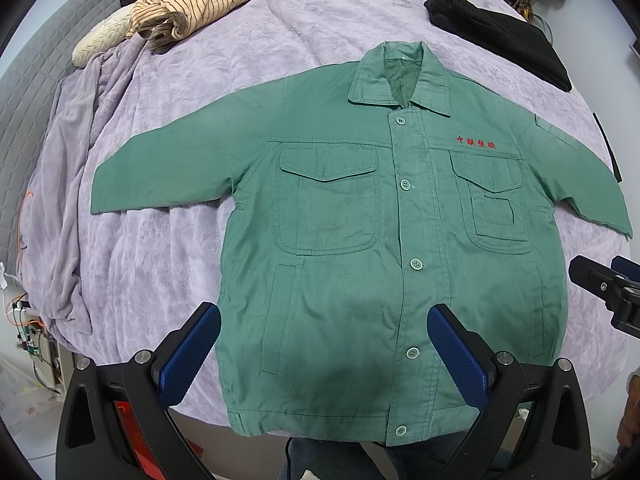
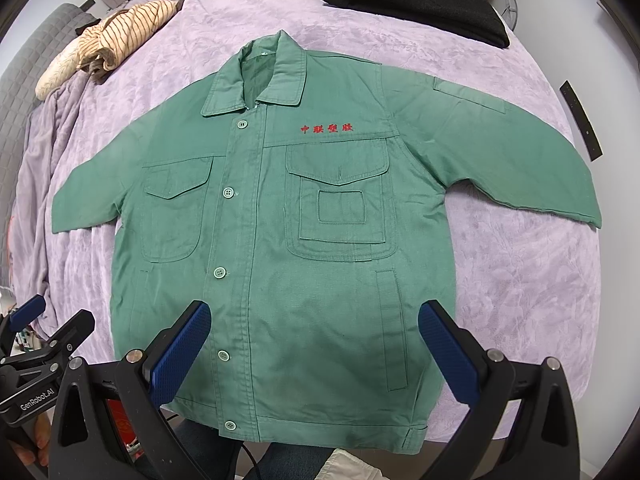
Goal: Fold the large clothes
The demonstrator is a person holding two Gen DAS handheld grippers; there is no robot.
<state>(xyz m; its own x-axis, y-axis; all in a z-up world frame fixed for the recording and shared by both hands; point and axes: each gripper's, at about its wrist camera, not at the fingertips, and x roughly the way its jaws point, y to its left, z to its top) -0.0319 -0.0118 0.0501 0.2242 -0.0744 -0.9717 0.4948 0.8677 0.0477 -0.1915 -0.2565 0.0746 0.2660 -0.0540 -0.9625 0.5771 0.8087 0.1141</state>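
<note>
Big purple bedspread (image 1: 320,20) covers the whole bed; a green jacket (image 1: 360,240) lies flat on it, front up, buttoned, collar (image 1: 396,76) at the far end and hem (image 1: 340,420) at the near edge, so its long axis runs near-to-far, straight away from both tools. Sleeves are spread out sideways: left sleeve (image 1: 168,172) toward the left side of the bed, right sleeve (image 2: 520,152) toward the right. Far right sits a folded black garment (image 2: 420,0), far left a striped cloth (image 1: 196,4) bunched on a pale pillow (image 1: 104,36), both well apart from the jacket. Left gripper (image 1: 324,352) hangs over the near left half of the jacket w/ jaws spread wide, nothing between the blue pads (image 1: 192,356). Right gripper (image 2: 316,352) hangs over the near right half, jaws likewise wide apart and empty. Neither looks to touch the cloth, tho height is hard to judge. My read: folding hasn't begun; each sleeve lies outward and farther than its same-side tool, so left tool is nearer the left sleeve, right tool nearer the right one, and the first fold prob brings a sleeve inward across the button line (image 1: 412,264).
</note>
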